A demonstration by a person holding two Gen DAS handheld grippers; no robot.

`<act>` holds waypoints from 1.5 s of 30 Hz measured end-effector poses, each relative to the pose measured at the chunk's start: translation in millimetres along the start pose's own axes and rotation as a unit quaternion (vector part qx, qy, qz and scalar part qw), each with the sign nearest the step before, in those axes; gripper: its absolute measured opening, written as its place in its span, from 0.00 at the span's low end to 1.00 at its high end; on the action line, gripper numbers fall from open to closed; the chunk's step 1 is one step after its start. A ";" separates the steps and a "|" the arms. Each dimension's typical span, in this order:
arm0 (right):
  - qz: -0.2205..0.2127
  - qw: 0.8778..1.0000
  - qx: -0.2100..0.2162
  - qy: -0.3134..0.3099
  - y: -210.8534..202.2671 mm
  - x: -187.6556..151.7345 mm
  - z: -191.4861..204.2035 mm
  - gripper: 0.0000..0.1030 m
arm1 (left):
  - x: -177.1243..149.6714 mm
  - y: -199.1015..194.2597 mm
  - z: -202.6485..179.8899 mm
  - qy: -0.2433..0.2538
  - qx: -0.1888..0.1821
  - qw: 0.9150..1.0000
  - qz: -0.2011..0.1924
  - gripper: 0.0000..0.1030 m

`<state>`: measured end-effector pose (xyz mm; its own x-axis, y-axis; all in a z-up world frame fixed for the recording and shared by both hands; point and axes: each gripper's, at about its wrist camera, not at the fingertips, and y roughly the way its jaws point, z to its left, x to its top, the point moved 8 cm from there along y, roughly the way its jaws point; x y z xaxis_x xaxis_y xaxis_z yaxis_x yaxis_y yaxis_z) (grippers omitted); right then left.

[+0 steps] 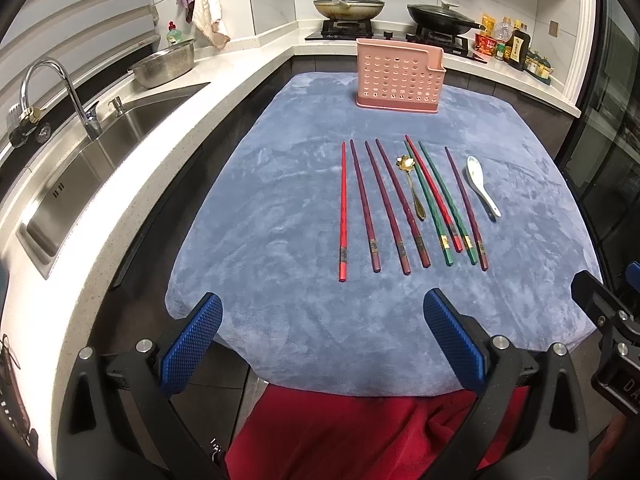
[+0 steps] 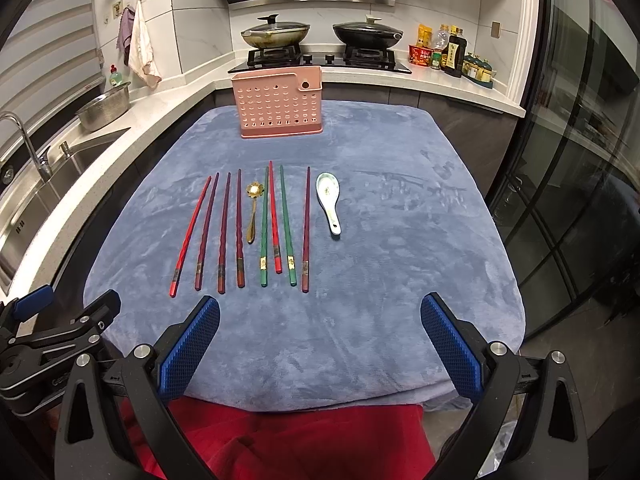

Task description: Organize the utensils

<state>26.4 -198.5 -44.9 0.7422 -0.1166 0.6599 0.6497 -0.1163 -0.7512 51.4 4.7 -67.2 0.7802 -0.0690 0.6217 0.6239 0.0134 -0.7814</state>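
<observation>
Several chopsticks lie side by side on a blue cloth (image 1: pixel 280 240) (image 2: pixel 400 280): a red one (image 1: pixel 343 212) (image 2: pixel 190 236) at the left, dark purple ones (image 1: pixel 386 204) (image 2: pixel 224 232), green ones (image 1: pixel 448 200) (image 2: pixel 287 224) and another red one (image 2: pixel 274 216). A gold spoon (image 1: pixel 412 188) (image 2: pixel 252 212) lies among them. A white ceramic spoon (image 1: pixel 482 184) (image 2: pixel 330 200) lies at the right. A pink perforated utensil holder (image 1: pixel 400 76) (image 2: pixel 278 106) stands behind them. My left gripper (image 1: pixel 322 312) and right gripper (image 2: pixel 320 316) are open and empty, above the cloth's near edge.
A sink (image 1: pixel 92 160) with a tap (image 1: pixel 52 92) is to the left, with a steel colander (image 1: pixel 166 66) behind it. Two lidded woks (image 2: pixel 276 32) (image 2: pixel 368 32) sit on the stove at the back. Sauce bottles (image 2: pixel 452 52) stand at the back right. A glass door (image 2: pixel 580 200) is on the right.
</observation>
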 end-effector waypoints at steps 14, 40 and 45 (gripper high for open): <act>-0.001 1.000 0.001 0.001 -0.2 0.7 -0.2 0.94 | 1.5 -1.8 1.9 -0.007 -0.004 1.000 -0.011 0.93; -0.002 1.000 0.002 0.001 0.1 1.6 0.0 0.94 | 1.5 0.0 0.4 -0.002 -0.008 1.000 -0.004 0.93; -0.003 1.000 0.002 0.001 -0.1 1.7 0.1 0.94 | 1.4 0.0 0.3 -0.002 -0.008 1.000 -0.005 0.93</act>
<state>27.6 -198.5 -43.7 0.7385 -0.1189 0.6637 0.6540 -0.1131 -0.7480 52.4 4.9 -66.3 0.7737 -0.0649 0.6302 0.6314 -0.0035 -0.7755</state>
